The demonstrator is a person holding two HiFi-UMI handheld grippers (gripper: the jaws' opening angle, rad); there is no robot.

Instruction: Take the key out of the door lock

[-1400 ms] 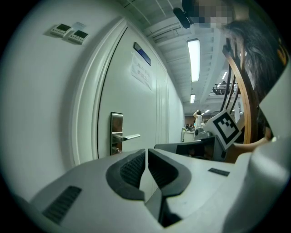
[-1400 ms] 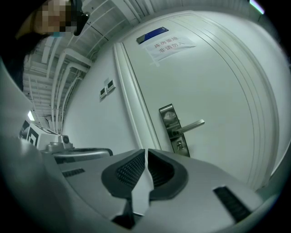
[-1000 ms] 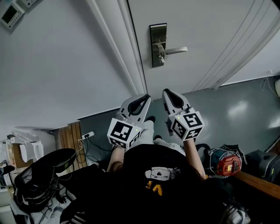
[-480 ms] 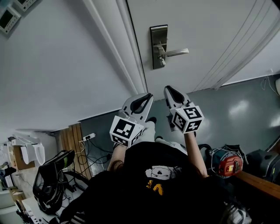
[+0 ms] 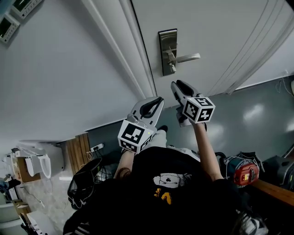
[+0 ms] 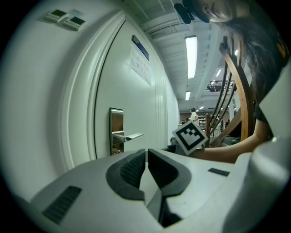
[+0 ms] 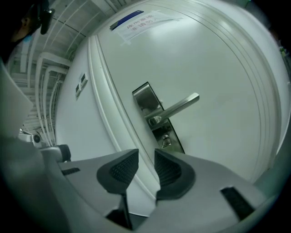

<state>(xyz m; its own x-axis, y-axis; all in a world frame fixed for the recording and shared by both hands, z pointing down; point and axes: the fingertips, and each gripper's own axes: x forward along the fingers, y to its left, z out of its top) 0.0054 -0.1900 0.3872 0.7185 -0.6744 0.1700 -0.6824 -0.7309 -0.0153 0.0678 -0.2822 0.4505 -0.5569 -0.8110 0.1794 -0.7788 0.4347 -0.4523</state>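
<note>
A steel lock plate [image 5: 168, 51] with a lever handle [image 5: 187, 58] sits on the white door [image 5: 220, 32]. In the right gripper view a small key [image 7: 166, 140] shows in the plate [image 7: 151, 113] below the handle [image 7: 177, 108]. My right gripper [image 5: 179, 88] hangs below the lock and points at it without touching. Its jaws are opening and nothing is between them [image 7: 145, 159]. My left gripper [image 5: 154, 104] is lower and to the left, shut and empty [image 6: 146, 154]. It sees the plate [image 6: 116, 129] from the side.
The door frame [image 5: 133, 59] and a grey wall with two control panels [image 5: 16, 11] lie left of the lock. Below are a dark floor [image 5: 248, 110], a red and black tool [image 5: 245, 172], a black chair [image 5: 85, 181] and cables. The person's torso fills the bottom middle.
My right gripper has risen toward the lock and its jaws have parted. The left gripper has shifted only slightly. The black chair at the lower left has rolled to the right.
</note>
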